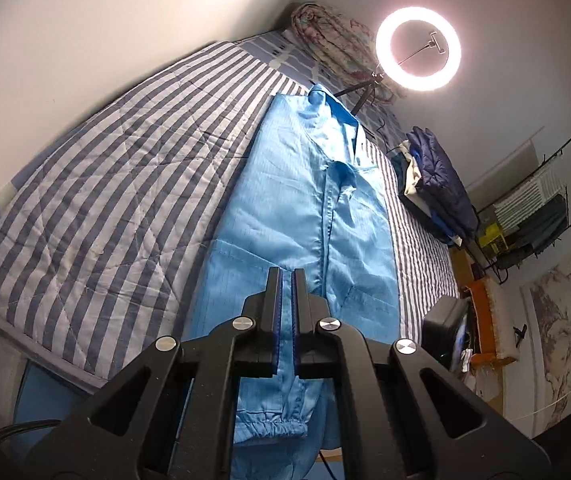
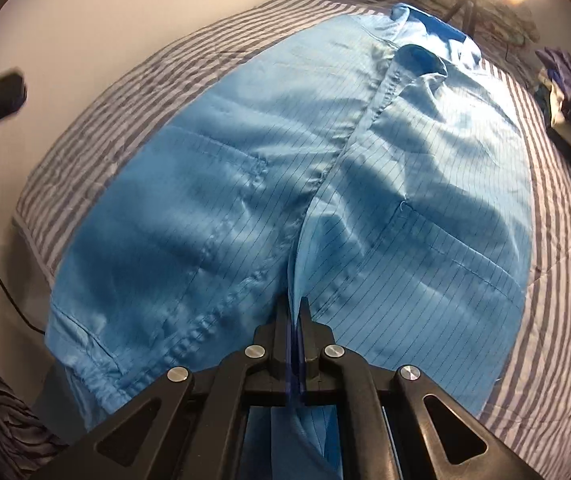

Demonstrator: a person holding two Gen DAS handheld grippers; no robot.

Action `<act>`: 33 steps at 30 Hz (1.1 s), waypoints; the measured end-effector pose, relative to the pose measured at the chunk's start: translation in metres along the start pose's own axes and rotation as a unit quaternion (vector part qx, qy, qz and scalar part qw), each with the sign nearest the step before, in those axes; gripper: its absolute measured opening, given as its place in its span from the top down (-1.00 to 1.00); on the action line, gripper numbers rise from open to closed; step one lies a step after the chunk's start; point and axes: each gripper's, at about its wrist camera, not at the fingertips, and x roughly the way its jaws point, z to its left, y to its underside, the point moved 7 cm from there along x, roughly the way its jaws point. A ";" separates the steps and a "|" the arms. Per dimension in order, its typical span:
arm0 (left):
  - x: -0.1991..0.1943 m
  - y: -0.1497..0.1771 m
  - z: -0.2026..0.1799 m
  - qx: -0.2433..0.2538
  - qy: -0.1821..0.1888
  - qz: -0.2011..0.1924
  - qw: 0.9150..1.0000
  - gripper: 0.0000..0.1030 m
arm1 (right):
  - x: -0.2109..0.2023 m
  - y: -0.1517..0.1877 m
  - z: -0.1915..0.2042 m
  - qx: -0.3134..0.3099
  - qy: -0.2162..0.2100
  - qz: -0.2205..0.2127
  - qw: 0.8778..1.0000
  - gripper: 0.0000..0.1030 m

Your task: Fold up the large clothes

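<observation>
Striped bed [image 1: 125, 168] with a blue coat [image 1: 297, 200] lying flat.
Right hand-held gripper [image 2: 295, 312] pinches the coat's front edge; left hand-held gripper [image 1: 287, 280] is pressed together, empty.

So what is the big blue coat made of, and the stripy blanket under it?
The blue coat looks like thin, smooth woven cloth, probably synthetic: it has a slight sheen, soft creases and a fine grid of dark threads. The stripy blanket looks like soft matte quilted cotton, going by its stitched diamond lines and puffy wrinkles, though I can't be sure.
</observation>
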 end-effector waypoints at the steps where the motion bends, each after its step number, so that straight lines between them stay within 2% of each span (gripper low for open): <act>1: 0.002 0.002 -0.001 0.002 -0.001 0.003 1.000 1.00 | -0.002 -0.001 -0.002 0.005 -0.008 -0.002 1.000 1.00; 3: 0.005 0.005 -0.004 0.007 -0.001 0.010 1.000 1.00 | -0.008 -0.002 -0.003 0.010 -0.036 -0.006 0.999 0.89; 4: 0.008 0.008 -0.007 0.012 0.000 0.017 1.000 1.00 | -0.013 -0.002 -0.002 0.015 -0.057 -0.008 0.998 0.78; 5: 0.009 0.010 -0.009 0.017 0.001 0.021 1.000 1.00 | -0.024 -0.002 -0.002 0.024 -0.085 -0.017 0.996 0.52; 7: 0.011 0.016 -0.015 0.031 0.004 0.030 0.999 1.00 | -0.046 -0.001 -0.007 0.039 -0.125 -0.045 0.990 0.39; 8: 0.013 0.020 -0.018 0.037 0.004 0.036 0.999 1.00 | -0.065 0.003 -0.017 0.046 -0.139 -0.065 0.987 0.39; 10: 0.018 0.029 -0.022 0.044 0.006 0.049 0.998 1.00 | -0.088 0.014 -0.044 0.065 -0.136 -0.095 0.984 0.39; 12: 0.025 0.039 -0.027 0.046 0.012 0.067 0.997 1.00 | -0.099 0.034 -0.081 0.107 -0.127 -0.104 0.981 0.39; 15: 0.041 0.055 -0.040 0.064 0.012 0.094 0.993 1.00 | -0.090 0.071 -0.127 0.167 -0.123 -0.084 0.975 0.33; 19: 0.056 0.066 -0.061 0.082 0.015 0.110 0.990 1.00 | -0.071 0.117 -0.149 0.220 -0.144 -0.048 0.964 0.33; 22: 0.062 0.065 -0.072 0.085 0.016 0.108 0.990 1.00 | -0.062 0.131 -0.130 0.210 -0.181 -0.025 0.960 0.36; 26: 0.068 0.066 -0.080 0.091 0.016 0.110 0.990 1.00 | -0.070 0.133 -0.066 0.138 -0.254 -0.017 0.957 0.37; 30: 0.077 0.077 -0.078 0.106 0.009 0.131 0.986 1.00 | -0.074 0.141 -0.009 0.038 -0.260 0.009 0.965 0.36; 33: 0.076 0.083 -0.072 0.113 0.007 0.140 0.984 1.00 | -0.085 0.137 -0.014 0.030 -0.250 -0.010 0.968 0.36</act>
